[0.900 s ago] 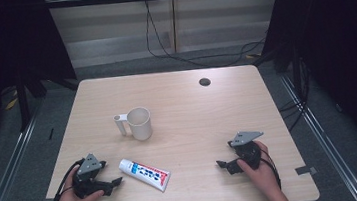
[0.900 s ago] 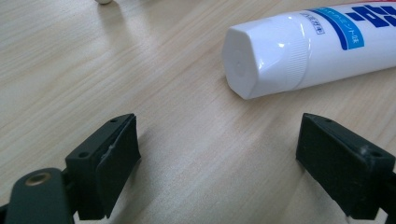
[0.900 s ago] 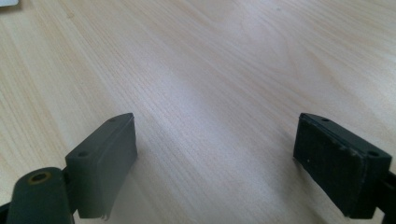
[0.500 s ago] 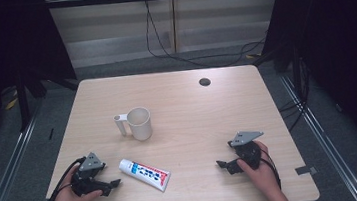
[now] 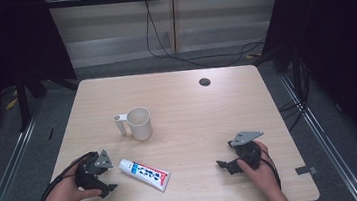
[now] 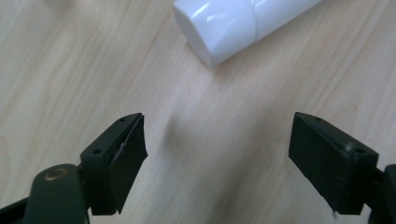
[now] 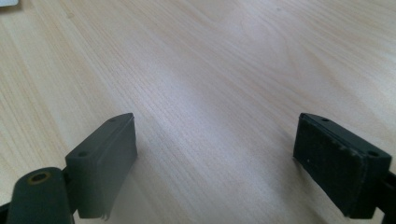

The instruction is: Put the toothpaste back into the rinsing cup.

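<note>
A white toothpaste tube with red and blue print lies on the wooden table near the front left, its cap toward my left gripper. In the left gripper view the white cap sits a short way beyond the jaws. My left gripper rests just left of the tube, open, with nothing between its fingers. A white mug stands upright behind the tube, handle to the left. My right gripper sits at the front right, open over bare wood.
A dark round hole marks the far side of the table. A strip of black tape sticks to the front right corner. Cables trail over the floor behind the table, and metal rails run along both sides.
</note>
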A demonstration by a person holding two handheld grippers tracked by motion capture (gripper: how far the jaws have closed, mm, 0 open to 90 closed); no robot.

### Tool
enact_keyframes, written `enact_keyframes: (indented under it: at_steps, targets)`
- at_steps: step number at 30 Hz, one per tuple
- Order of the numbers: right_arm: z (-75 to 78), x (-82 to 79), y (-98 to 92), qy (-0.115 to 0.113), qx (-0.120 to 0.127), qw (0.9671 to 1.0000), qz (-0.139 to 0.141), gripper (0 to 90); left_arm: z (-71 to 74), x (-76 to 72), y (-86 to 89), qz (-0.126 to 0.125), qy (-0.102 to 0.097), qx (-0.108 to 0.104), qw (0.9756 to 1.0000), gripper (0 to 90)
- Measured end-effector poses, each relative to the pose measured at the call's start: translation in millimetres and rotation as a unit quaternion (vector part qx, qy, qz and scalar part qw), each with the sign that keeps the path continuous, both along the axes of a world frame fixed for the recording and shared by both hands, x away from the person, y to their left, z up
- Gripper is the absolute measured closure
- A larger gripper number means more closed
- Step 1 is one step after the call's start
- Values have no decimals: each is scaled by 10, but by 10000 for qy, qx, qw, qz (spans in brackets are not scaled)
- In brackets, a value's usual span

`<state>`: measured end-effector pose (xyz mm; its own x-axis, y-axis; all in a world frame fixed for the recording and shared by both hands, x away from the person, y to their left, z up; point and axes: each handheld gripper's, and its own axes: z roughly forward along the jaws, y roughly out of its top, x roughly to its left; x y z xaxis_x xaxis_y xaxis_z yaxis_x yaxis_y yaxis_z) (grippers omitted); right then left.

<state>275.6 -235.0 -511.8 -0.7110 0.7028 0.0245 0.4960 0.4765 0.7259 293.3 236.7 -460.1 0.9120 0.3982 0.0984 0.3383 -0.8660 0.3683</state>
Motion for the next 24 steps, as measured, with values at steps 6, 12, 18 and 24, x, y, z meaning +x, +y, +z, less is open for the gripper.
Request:
enact_keyframes:
  at_steps: [6, 12, 18, 24]
  targets:
    - [0, 1, -1, 3, 2, 10000, 3, 128, 154, 58, -142, -338, 16, 1, 9994, 191]
    - [1, 0, 0, 15, 5, 10000, -2, 128, 256, 93, -359, -772, 49, 28, 9970, 196]
    - [1, 0, 0, 13, 5, 10000, -1, 128, 251, 133, -514, -952, 138, 55, 9953, 197]
    - [1, 0, 0, 13, 5, 10000, -5, 128, 212, 170, -692, -1210, 195, 123, 9924, 197]
